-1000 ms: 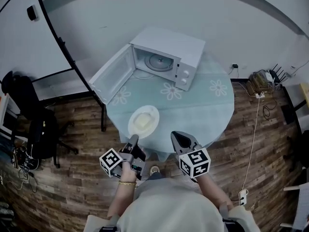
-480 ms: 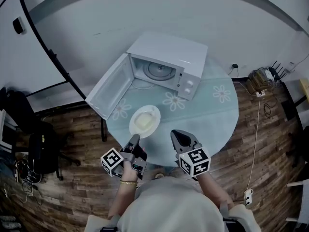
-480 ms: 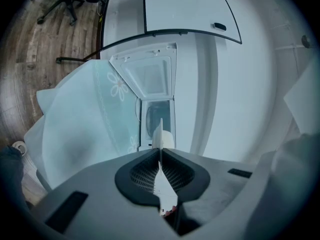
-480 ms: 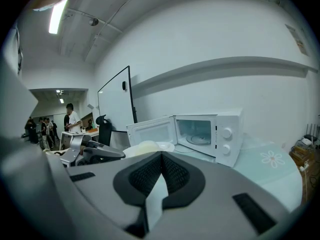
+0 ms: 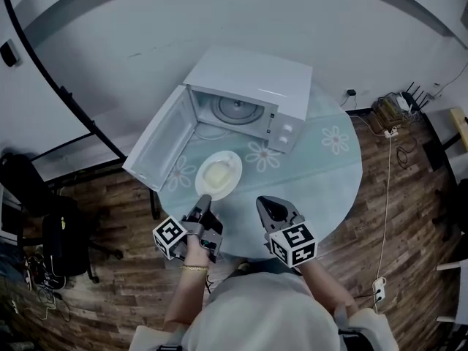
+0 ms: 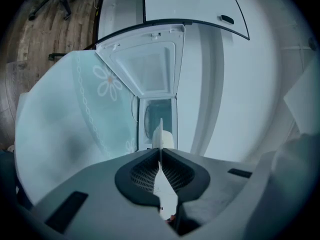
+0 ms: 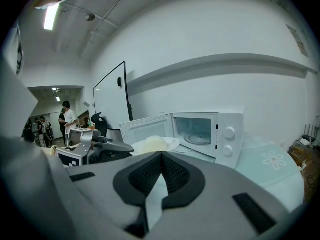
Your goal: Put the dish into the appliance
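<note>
- Left gripper (image 5: 204, 199): clenched on the near rim of the dish (image 5: 218, 174). In its own view the rim runs edge-on between the pads, thin and white.
- Right gripper (image 5: 269, 205): jaws closed pad to pad with nothing between them. It is held over the near edge of the table (image 5: 322, 167), just right of the dish and not touching it.
- The dish is a white plate carrying a pale mound of food (image 5: 212, 175). It sits at the table's near side, in front of the microwave (image 5: 252, 86) and outside it. Can't tell whether it's lifted off the tabletop.
- The microwave door (image 5: 162, 148) is swung fully open to the left. The cavity is exposed, with the turntable (image 5: 235, 110) visible inside.
- The left gripper is rolled on its side, pointing at the cavity opening.
</note>
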`<state>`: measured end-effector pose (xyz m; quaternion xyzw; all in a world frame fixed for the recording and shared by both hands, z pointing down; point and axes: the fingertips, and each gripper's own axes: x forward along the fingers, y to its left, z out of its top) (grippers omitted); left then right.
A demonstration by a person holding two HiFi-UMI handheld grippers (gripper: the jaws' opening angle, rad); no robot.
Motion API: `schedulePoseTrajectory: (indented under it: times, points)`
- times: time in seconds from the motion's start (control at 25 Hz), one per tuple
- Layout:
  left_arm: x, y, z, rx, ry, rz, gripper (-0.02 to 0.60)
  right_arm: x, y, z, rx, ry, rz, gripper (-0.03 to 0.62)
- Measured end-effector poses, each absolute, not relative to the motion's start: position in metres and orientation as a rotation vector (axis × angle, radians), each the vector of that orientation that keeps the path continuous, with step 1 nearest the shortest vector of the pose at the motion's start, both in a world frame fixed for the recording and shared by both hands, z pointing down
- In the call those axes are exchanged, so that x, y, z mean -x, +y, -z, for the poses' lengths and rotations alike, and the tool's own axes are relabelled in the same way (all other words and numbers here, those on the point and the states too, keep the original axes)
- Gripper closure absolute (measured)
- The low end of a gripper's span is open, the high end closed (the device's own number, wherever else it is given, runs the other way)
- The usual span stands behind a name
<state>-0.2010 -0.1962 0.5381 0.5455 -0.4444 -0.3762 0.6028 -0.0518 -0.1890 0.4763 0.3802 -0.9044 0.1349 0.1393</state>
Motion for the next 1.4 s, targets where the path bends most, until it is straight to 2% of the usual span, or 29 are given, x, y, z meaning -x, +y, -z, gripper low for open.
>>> schedulePoseTrajectory:
  times: [1.4]
  points:
    - [0.213,-0.399,-0.613,-1.202,-1.093,0.830,0.555,0.068,-0.331,-0.521,-0.986,-2.594,-0.481,0.588]
